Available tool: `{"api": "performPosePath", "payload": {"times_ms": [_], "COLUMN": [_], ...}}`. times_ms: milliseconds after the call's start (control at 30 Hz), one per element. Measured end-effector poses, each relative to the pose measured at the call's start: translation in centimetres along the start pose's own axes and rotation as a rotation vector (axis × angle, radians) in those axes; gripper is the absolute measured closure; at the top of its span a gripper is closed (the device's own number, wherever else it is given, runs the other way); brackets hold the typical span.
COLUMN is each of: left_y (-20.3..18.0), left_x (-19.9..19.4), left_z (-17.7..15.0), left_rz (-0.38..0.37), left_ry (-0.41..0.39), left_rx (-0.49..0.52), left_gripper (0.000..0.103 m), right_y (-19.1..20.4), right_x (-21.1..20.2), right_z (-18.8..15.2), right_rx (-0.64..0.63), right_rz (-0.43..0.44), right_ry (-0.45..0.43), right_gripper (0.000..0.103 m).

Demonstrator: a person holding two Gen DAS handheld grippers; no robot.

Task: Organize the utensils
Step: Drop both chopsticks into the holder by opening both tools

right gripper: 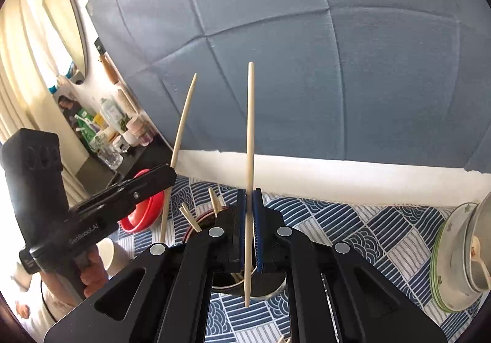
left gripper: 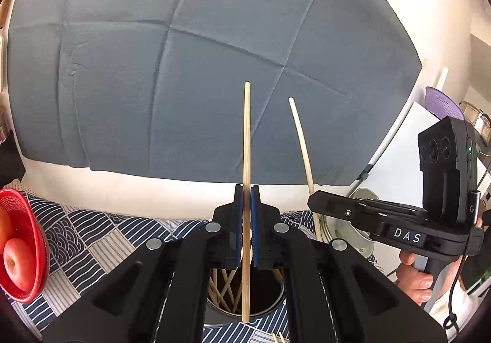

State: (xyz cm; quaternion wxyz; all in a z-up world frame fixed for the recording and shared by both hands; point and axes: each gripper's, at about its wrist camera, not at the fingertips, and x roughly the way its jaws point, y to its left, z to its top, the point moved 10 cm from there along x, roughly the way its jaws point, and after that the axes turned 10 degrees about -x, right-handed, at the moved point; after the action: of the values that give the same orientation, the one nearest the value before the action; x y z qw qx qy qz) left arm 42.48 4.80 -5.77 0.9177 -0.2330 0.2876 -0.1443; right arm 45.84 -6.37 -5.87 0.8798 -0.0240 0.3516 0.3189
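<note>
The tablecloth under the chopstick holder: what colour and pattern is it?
The tablecloth is navy and white patchwork of wave and stripe motifs, best seen in the right wrist view.

Below both tongs stands the cup [left gripper: 245,309] holding chopsticks [left gripper: 224,287]; the basket [left gripper: 21,247] sits left of the left tongs [left gripper: 246,198], stacked dishes [right gripper: 454,263] right of the right tongs [right gripper: 249,201].
</note>
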Motion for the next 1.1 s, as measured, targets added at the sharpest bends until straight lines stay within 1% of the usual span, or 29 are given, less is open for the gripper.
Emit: {"api": "performPosePath", "payload": {"times_ms": [100, 167, 233, 300, 500, 600, 700, 933, 1100], "left_y": [-0.2, -0.3, -0.2, 0.0, 1.7, 2.3, 2.5, 2.5, 2.5], "left_x": [1.1, 1.6, 2.1, 2.6, 2.9, 2.8, 2.6, 1.5, 0.6], "left_z": [-0.4, -0.5, -0.5, -0.6, -1.3, -1.9, -2.6, -4.3, -5.5], "left_rz": [-0.003, -0.028, -0.037, -0.050, -0.044, -0.033, -0.025, -0.015, -0.009], "left_ry": [-0.005, -0.012, -0.024, -0.027, -0.049, -0.050, -0.037, -0.001, 0.027], "left_rx": [0.019, 0.013, 0.007, -0.007, -0.056, -0.069, -0.072, -0.042, -0.035], "left_gripper": [0.098, 0.098, 0.098, 0.098, 0.098, 0.098, 0.098, 0.098, 0.098], "right_y": [-0.1, -0.3, -0.3, -0.3, 0.3, 0.6, 0.8, 1.1, 1.1], "right_x": [0.6, 1.1, 1.5, 2.0, 3.6, 4.6, 5.2, 4.8, 4.1], "right_z": [0.2, 0.2, 0.2, 0.2, -0.2, -0.6, -1.5, -3.9, -5.3], "right_rx": [0.003, 0.006, 0.003, -0.001, 0.018, 0.024, 0.016, 0.001, -0.002], "right_rz": [0.029, 0.039, 0.044, 0.048, 0.099, 0.122, 0.114, 0.093, 0.059], "right_ry": [-0.021, -0.036, -0.052, -0.064, -0.087, -0.075, -0.052, 0.001, 0.023], "right_gripper": [0.098, 0.098, 0.098, 0.098, 0.098, 0.098, 0.098, 0.098, 0.098]}}
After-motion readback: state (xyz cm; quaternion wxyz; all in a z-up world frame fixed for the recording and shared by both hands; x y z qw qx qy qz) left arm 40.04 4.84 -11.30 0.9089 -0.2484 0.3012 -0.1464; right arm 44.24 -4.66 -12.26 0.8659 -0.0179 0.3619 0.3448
